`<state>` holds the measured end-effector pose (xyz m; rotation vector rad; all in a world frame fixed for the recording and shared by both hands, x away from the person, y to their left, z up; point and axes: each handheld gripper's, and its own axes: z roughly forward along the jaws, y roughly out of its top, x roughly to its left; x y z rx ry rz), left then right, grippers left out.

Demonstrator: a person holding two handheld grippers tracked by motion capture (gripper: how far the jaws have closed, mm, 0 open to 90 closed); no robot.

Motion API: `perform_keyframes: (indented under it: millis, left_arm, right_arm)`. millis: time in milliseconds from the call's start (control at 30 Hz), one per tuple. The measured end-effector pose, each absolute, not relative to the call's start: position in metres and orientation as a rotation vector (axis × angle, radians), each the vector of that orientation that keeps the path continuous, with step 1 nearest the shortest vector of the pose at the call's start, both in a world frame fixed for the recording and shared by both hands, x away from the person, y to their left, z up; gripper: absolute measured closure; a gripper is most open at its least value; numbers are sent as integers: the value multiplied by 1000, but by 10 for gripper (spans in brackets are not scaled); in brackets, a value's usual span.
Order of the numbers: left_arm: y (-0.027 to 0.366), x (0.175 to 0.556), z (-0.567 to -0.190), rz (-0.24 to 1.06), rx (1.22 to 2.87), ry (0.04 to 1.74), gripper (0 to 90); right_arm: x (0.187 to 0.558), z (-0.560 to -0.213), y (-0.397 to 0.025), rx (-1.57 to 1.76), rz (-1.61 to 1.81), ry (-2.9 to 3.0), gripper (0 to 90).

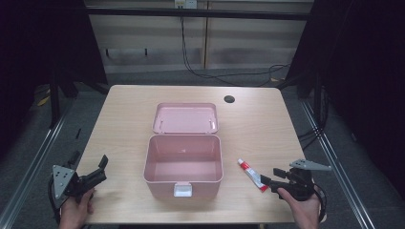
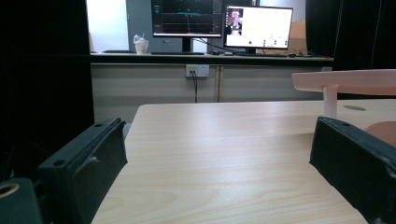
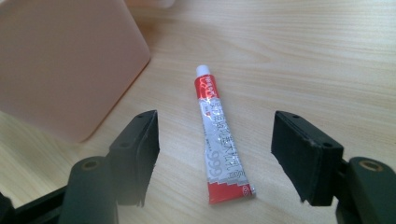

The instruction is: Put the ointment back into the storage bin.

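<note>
Even overhead light is falling on the wooden table (image 1: 129, 124) in the high view, while everything around it is sinking into near-black. The pink box (image 1: 184, 164) is casting only a faint, soft shadow against its front wall, and the picture is looking slightly soft and low in detail. In the left gripper view, the two monitors (image 2: 222, 21) beyond the table are glowing to the point of washing out, and the near jaws are lying blurred and underlit. In the right gripper view, the glue tube (image 3: 219, 135) is showing sharply, its silver print catching small glints, while the box wall left of it is going soft.
</note>
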<state>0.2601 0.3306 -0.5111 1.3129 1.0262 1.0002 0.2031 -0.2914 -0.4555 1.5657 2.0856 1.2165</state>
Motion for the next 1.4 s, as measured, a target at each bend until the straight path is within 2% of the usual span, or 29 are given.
perform_keyframes:
  millis: [367, 700, 800, 833, 967, 1067, 1233, 1400]
  left_arm:
    - [330, 260, -511, 1000, 1315, 1022, 34]
    - [330, 260, -511, 1001, 1312, 1026, 34]
    - [331, 260, -511, 1004, 1309, 1031, 34]
    - [331, 260, -511, 1004, 1309, 1031, 34]
    - [330, 260, -511, 1006, 1310, 1031, 34]
    - [330, 260, -511, 1006, 1309, 1032, 34]
    - [330, 260, -511, 1004, 1307, 1031, 35]
    - [330, 260, -511, 1004, 1307, 1031, 34]
  right_arm:
    - [219, -441, -279, 1572, 1054, 2284, 261]
    - [231, -441, -261, 1527, 922, 2440, 364]
    - [236, -437, -260, 1527, 885, 2496, 349]
    - [240, -434, -259, 1533, 856, 2519, 300]
    - [249, -430, -257, 1552, 814, 2537, 258]
    - [254, -429, -255, 1551, 795, 2577, 256]
    - [260, -427, -250, 1522, 730, 2645, 309]
    - [268, -423, -245, 1501, 686, 2673, 282]
